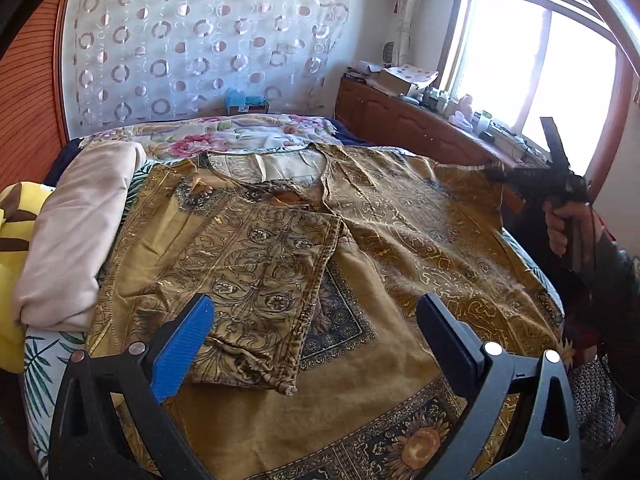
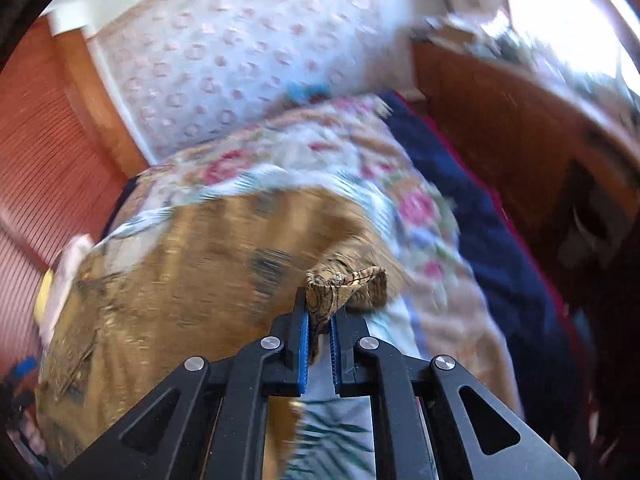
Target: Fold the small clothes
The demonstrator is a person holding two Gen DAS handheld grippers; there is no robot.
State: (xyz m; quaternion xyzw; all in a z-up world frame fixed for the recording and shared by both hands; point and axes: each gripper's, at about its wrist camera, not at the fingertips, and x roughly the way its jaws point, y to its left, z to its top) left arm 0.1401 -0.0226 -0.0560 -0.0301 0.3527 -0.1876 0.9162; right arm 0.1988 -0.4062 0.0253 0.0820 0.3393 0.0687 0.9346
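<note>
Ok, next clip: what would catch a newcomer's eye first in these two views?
The big mustard-gold patterned garment spread across the bed, one sleeve already folded in over its chest. Next, the right gripper, shut on a bunched edge of that cloth at the garment's right side, while the left gripper hangs open above the hem. A folded pale pink cloth lies to the garment's left.

Left of the mustard patterned garment [image 1: 400, 248] a rolled pink blanket [image 1: 76, 236] blocks the bedside. Right of the garment stands a cluttered wooden cabinet [image 1: 404, 120]. Beyond the garment's collar, the floral quilt [image 1: 224, 136] lies low and open.
</note>
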